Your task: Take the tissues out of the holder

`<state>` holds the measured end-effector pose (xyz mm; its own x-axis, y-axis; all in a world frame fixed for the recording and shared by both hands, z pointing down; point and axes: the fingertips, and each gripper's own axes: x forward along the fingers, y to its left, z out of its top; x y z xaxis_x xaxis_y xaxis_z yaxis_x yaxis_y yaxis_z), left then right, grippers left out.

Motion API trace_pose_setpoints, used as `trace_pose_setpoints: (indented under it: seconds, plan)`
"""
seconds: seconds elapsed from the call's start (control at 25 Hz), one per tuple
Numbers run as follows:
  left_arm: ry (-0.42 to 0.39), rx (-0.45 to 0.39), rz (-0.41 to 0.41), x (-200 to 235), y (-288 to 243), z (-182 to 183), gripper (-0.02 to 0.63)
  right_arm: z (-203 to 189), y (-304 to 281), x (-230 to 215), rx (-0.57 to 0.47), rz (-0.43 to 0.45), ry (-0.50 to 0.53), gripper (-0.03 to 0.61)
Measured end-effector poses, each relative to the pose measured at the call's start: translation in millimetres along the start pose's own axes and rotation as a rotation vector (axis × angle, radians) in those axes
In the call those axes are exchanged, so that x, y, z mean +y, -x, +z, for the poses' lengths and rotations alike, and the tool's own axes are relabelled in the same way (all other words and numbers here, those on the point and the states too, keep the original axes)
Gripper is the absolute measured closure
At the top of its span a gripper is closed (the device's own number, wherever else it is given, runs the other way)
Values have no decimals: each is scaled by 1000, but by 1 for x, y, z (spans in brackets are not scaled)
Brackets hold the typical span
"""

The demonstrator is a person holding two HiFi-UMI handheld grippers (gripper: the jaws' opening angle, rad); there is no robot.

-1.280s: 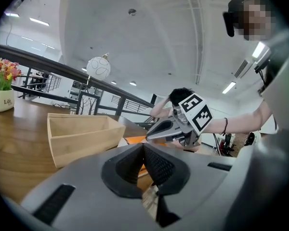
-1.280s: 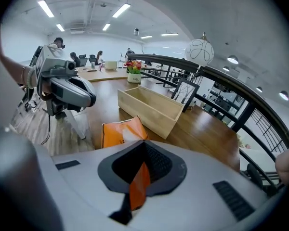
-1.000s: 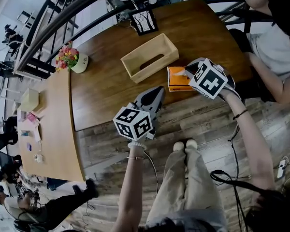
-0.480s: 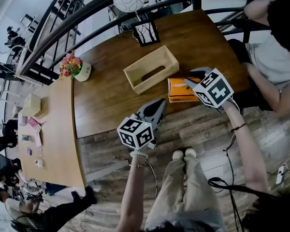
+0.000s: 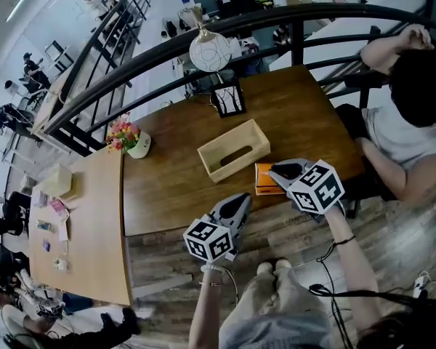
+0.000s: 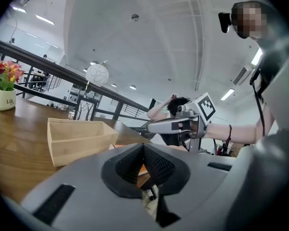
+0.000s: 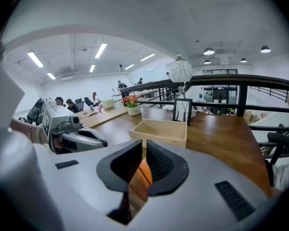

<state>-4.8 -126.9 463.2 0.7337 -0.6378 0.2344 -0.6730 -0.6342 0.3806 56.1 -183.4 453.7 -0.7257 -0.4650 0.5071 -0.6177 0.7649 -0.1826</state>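
The empty wooden tissue holder lies on the dark table, with its slotted side to the front. The orange tissue pack lies flat beside it, near the table's front edge. My right gripper hovers just right of the pack, its jaws drawn to a thin slit with nothing in them. Between them the right gripper view shows the pack and the holder. My left gripper hangs over the front edge, shut and empty. The left gripper view has the holder ahead and the right gripper across.
A flower pot stands at the table's far left corner. A framed picture and a white globe lamp stand at the back by the black railing. A seated person is at the right end. A lighter table adjoins on the left.
My right gripper has drawn back off the orange pack, and its jaws have closed up. Both grippers sit lower in the view, nearer the front edge. The pack stays on the table.
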Motion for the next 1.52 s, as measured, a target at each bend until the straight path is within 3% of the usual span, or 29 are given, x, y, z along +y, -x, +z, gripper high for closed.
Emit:
trace_pose_setpoints:
  seconds: [0.44, 0.88, 1.28, 1.52]
  plan:
    - [-98, -51, -13, -28, 26, 27, 606, 37, 35, 51, -260, -26, -129, 565]
    - [-150, -114, -53, -46, 26, 57, 606, 52, 63, 50, -357, -98, -105, 566]
    - [-207, -115, -108, -64, 27, 69, 606, 65, 73, 62, -428, -64, -72, 566]
    - [-183, -100, -124, -63, 30, 64, 606, 63, 69, 64, -424, -43, -70, 566]
